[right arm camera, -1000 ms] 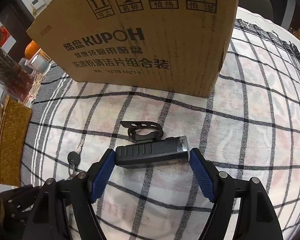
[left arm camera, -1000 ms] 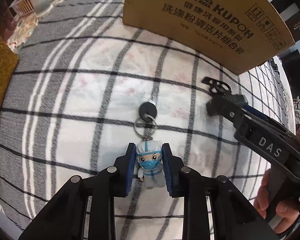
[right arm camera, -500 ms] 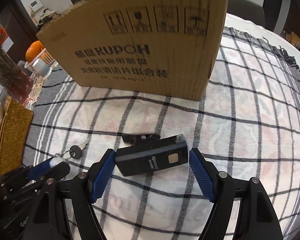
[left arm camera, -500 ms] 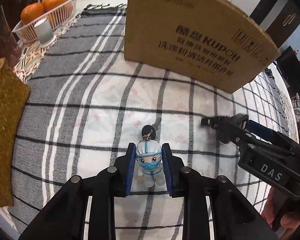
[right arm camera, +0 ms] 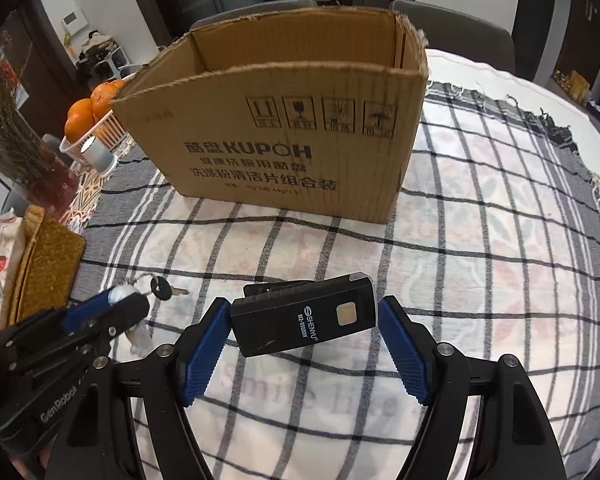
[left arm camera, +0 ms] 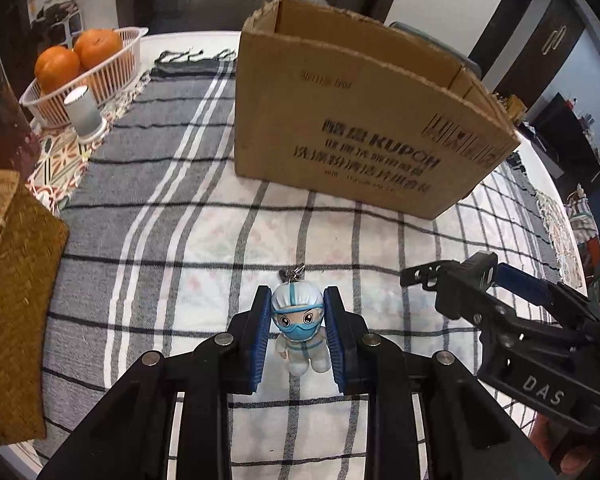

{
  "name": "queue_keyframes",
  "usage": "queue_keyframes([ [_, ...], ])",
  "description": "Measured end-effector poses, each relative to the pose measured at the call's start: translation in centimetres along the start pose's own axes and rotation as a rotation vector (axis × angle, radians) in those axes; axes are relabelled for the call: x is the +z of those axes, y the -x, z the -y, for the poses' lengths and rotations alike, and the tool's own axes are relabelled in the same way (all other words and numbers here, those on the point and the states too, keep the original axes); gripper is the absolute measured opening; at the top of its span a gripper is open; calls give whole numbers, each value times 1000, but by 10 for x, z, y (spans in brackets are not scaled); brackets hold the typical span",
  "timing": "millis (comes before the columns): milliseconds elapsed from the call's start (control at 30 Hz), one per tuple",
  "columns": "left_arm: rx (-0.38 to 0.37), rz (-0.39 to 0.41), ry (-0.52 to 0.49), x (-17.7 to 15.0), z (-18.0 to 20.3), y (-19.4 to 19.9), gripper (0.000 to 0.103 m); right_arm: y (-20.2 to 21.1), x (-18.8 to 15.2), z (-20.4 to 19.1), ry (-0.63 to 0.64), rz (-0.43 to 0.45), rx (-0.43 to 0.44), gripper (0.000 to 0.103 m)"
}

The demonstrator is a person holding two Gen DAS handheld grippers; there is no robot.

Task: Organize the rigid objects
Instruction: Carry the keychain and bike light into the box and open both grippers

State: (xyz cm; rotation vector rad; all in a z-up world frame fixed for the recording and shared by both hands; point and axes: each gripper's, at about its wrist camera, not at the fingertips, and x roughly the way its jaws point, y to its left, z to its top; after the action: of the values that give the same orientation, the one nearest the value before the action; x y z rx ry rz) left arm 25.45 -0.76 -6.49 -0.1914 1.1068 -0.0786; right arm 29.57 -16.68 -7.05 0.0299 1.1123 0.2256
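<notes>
The cardboard box stands open-topped on the checked tablecloth, and everything else is best placed against it. On the near side of the box, clear of the cloth, the left gripper is pinched on a small figurine keychain: the blue pads press on both sides of the doll, which wears a white suit and a blue mask. Its ring and a black-headed key hang from the doll's top (seen best from the right wrist camera, where they dangle on the box's side of the gripper).

Also on the near side of the box, toward its right-hand corner, the right gripper clamps a black bike light endwise between its blue pads, the jaws set wide to span its length. The light is tilted, white lettering and a small square button facing up, and a black mounting strap sticks out on the side toward the box. It is lifted off the cloth.

To the left of the box, a white plastic basket holds oranges, with a small grey-white cylinder just in front of it. Nearer the cameras than those, well to the box's left, sits a woven straw item. Behind the box, grey chair backs show
</notes>
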Motion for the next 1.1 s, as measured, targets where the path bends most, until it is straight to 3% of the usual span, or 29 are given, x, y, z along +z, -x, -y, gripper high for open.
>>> queue_keyframes([
  [267,-25,69,-38,10,4,28,26,28,5,-5,-6,53,-9,76],
  [867,-61,247,-125,50,19,100,26,103,37,-14,-32,264,2,76],
  [1100,-93,276,-157,66,28,117,27,127,49,-13,-53,331,4,76],
])
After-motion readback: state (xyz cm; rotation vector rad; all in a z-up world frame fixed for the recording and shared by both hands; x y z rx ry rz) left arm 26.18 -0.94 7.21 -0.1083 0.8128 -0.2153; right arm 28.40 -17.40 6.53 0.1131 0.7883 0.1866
